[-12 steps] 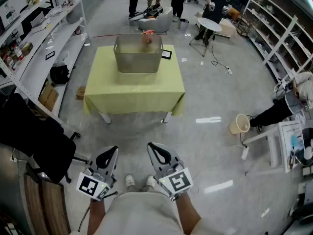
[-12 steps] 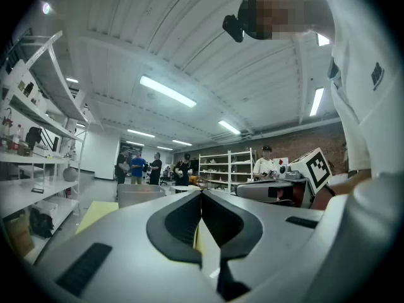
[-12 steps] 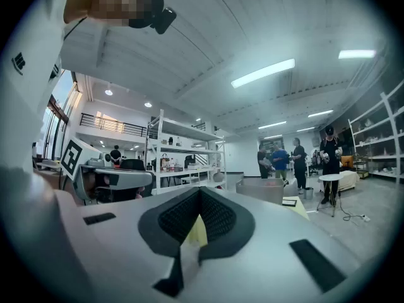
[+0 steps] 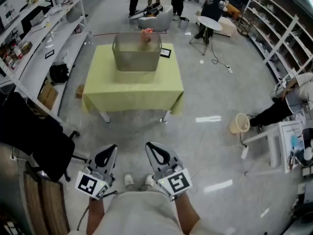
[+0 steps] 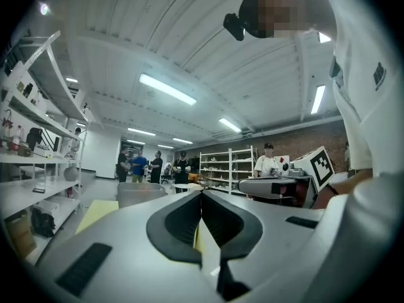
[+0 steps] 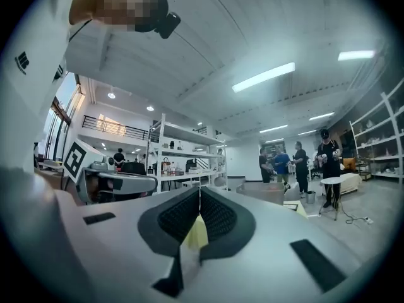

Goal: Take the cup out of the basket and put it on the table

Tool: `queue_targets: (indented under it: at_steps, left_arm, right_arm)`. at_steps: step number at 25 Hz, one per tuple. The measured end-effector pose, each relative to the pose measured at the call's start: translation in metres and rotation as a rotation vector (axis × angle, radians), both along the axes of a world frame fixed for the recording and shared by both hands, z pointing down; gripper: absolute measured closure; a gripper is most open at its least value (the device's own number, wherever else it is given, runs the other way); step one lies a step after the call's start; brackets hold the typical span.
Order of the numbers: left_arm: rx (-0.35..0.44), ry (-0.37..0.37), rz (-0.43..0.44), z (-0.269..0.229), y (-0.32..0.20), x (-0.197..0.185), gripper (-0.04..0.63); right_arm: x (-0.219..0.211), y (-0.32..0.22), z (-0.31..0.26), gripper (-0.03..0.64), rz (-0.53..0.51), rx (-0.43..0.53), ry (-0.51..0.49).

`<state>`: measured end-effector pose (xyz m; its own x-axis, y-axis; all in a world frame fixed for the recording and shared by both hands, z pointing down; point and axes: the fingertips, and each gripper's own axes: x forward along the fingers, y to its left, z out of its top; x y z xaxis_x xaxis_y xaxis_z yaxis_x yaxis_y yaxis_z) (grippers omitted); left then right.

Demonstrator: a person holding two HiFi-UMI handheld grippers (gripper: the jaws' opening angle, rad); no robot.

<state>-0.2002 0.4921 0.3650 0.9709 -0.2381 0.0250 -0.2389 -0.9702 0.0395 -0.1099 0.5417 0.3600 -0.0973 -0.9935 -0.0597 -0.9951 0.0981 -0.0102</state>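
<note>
Now: left hand-held gripper (image 4: pixel 110 149) held low over floor (image 4: pixel 215 102), jaws pressed together, nothing gripped. Basket (image 4: pixel 137 58) seen on yellow-clothed surface (image 4: pixel 132 89) well ahead, cup (image 4: pixel 145 39) inside it, toward far side. Right hand-held gripper (image 4: pixel 149 146) likewise empty, jaws together.

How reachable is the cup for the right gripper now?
Probably not reachable yet: the right gripper is shut and held back, with open floor before the table. The cup sits in the basket at the table's far end. Path looks clear.
</note>
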Motion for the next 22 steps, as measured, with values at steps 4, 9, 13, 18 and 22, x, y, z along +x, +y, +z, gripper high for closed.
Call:
queue_targets:
  at_steps: [4, 9, 13, 18, 22]
  left_arm:
    - [0.003, -0.009, -0.013, -0.001, 0.004, 0.012, 0.585]
    - [0.01, -0.019, -0.036, -0.007, 0.012, 0.027, 0.586]
    - [0.008, -0.027, -0.04, -0.005, 0.009, 0.034, 0.585]
    - [0.011, -0.035, -0.04, 0.0, -0.008, 0.047, 0.585]
    - [0.007, -0.036, -0.033, 0.002, -0.033, 0.054, 0.585]
  right_arm:
    - [0.016, 0.004, 0.0, 0.606, 0.004, 0.006, 0.001]
    - [0.032, 0.009, -0.007, 0.607, -0.023, 0.008, 0.028]
    - [0.038, 0.001, -0.007, 0.606, -0.036, 0.009, 0.021]
    - [0.049, -0.018, 0.0, 0.607, -0.035, -0.008, 0.024]
    - [0.058, -0.042, 0.001, 0.606, -0.018, -0.018, 0.012]
